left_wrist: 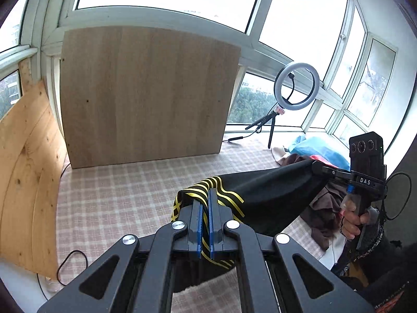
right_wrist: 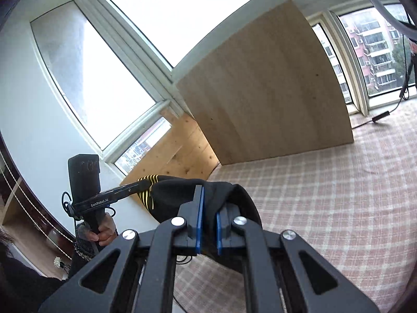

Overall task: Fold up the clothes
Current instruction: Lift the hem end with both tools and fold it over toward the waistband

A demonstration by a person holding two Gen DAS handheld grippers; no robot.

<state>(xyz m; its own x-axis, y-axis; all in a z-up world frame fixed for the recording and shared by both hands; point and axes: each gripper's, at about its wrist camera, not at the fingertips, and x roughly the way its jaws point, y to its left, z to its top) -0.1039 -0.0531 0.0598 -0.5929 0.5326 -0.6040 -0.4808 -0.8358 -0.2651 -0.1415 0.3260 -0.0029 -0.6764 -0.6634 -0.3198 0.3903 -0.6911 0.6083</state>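
Note:
A black garment with yellow stripes [left_wrist: 271, 195] hangs stretched in the air between both grippers, above the pink checked cloth [left_wrist: 117, 195]. My left gripper [left_wrist: 206, 195] is shut on its striped edge. My right gripper [left_wrist: 312, 165] is shut on the other, plain black end. In the right wrist view my right gripper [right_wrist: 209, 198] pinches black fabric [right_wrist: 179, 195], and the left gripper [right_wrist: 143, 182] holds the striped end at the left.
A pile of clothes [left_wrist: 325, 208] and a blue bag [left_wrist: 318, 148] lie at the right. A ring light on a tripod [left_wrist: 295, 91] stands at the back. A wooden board [left_wrist: 146, 96] leans against the window, another board [left_wrist: 26, 169] at the left. Cables [left_wrist: 67, 263] run along the cloth's edges.

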